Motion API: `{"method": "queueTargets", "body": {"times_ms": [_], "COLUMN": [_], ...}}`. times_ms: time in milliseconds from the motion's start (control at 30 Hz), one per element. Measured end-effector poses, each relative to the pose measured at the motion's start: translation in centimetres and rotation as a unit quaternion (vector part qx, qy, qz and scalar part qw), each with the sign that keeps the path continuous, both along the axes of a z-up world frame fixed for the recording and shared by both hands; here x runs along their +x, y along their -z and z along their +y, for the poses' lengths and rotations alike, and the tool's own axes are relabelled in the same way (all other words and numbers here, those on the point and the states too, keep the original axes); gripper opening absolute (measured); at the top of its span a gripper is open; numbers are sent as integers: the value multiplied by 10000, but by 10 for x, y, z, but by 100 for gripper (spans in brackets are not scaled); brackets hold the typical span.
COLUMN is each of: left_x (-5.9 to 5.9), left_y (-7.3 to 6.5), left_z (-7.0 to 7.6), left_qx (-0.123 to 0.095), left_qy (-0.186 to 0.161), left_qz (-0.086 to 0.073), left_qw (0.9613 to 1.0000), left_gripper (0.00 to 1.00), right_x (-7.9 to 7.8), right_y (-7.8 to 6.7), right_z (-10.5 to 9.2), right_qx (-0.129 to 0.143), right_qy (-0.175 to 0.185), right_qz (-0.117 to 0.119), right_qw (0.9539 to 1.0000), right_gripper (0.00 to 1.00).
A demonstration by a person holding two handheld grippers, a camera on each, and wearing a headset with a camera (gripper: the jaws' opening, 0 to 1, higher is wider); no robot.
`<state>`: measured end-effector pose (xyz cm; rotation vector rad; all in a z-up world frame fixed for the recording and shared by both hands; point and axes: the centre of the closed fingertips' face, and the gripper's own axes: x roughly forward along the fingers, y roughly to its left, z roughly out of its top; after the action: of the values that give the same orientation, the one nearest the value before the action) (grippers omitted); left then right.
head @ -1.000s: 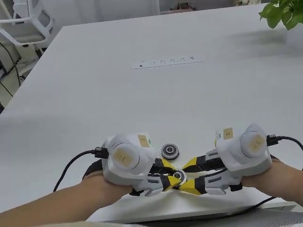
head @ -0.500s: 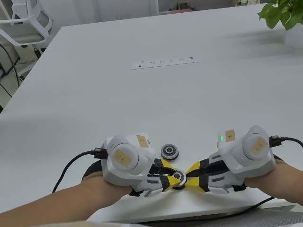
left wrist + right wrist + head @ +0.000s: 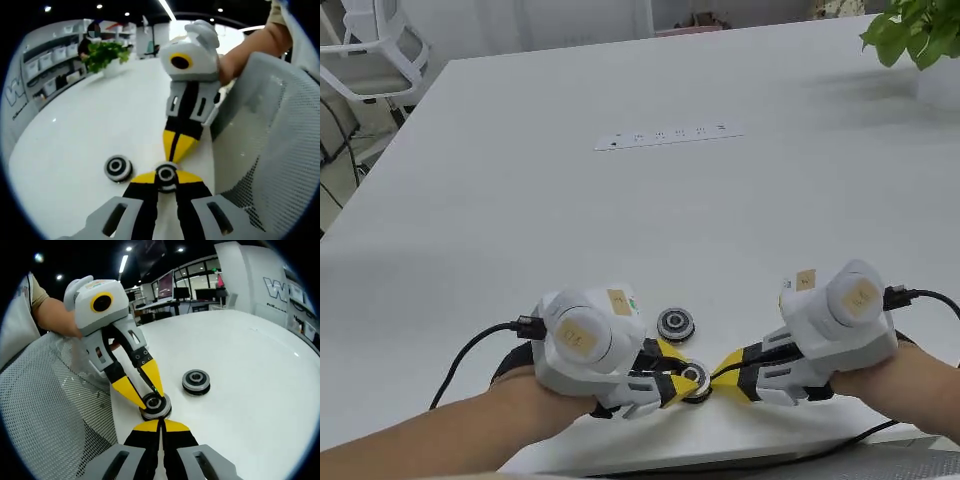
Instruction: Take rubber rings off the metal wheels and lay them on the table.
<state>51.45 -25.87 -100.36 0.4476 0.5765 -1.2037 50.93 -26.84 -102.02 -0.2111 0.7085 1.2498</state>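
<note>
- The held wheel (image 3: pixel 154 404) lies flat on the table (image 3: pixel 620 230) at the near edge, right in front of me, between the two pairs of tongs.
- I read a dark rubber ring around its rim and a bright metal hub in the middle; the ring is on the wheel.
- Left tongs (image 3: pixel 166 176): clamped on the held wheel, one yellow tip on each side of it. The right gripper view confirms this, with both tips touching the wheel.
- Right tongs (image 3: pixel 160 424): jaws pressed together, tips closed to a point against the wheel's rim on the side opposite the left tongs. I cannot tell whether they pinch the ring.
- In the head view the two pairs of tongs meet nose to nose over the wheel, a hand behind each.
- A second wheel (image 3: pixel 677 322) lies flat just beyond the held one, near it but not touching, and free of both tongs. Its dark ring is also on.
- A socket strip (image 3: pixel 668 134) is set in the table, well apart, toward the far side.
- A leafy plant (image 3: pixel 912 30) stands at the far right corner; a white chair (image 3: pixel 375 50) stands off the far left corner.
- A mesh chair back (image 3: pixel 55 410) shows beside the near table edge.
</note>
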Motion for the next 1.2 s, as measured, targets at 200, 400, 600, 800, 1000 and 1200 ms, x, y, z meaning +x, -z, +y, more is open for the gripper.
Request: {"method": "queueTargets", "body": {"times_ms": [200, 400, 600, 800, 1000, 1200], "left_x": [0, 0, 0, 0, 0, 0], "left_y": [0, 0, 0, 0, 0, 0], "left_z": [0, 0, 0, 0, 0, 0], "left_qx": [10, 13, -8, -6, -1, 10], "left_qy": [-1, 16, 17, 14, -7, 17], "left_qz": [5, -4, -2, -9, -21, -36], "left_qw": [10000, 10000, 10000, 10000, 10000, 10000], "left_gripper": [12, 12, 12, 12, 12, 12], "right_x": [0, 0, 2, 3, 5, 4], "right_y": [-2, -4, -6, -8, -10, -11], "right_z": [-2, -2, -3, -3, -2, -3], "right_qx": [153, 335, 490, 663, 762, 828], "right_qy": [262, 463, 705, 867, 1022, 1095], "right_qz": [337, 587, 900, 1074, 1200, 1318], "right_qw": [9990, 9966, 9922, 9882, 9846, 9817], "right_gripper": [0, 0, 0, 0, 0, 0]}}
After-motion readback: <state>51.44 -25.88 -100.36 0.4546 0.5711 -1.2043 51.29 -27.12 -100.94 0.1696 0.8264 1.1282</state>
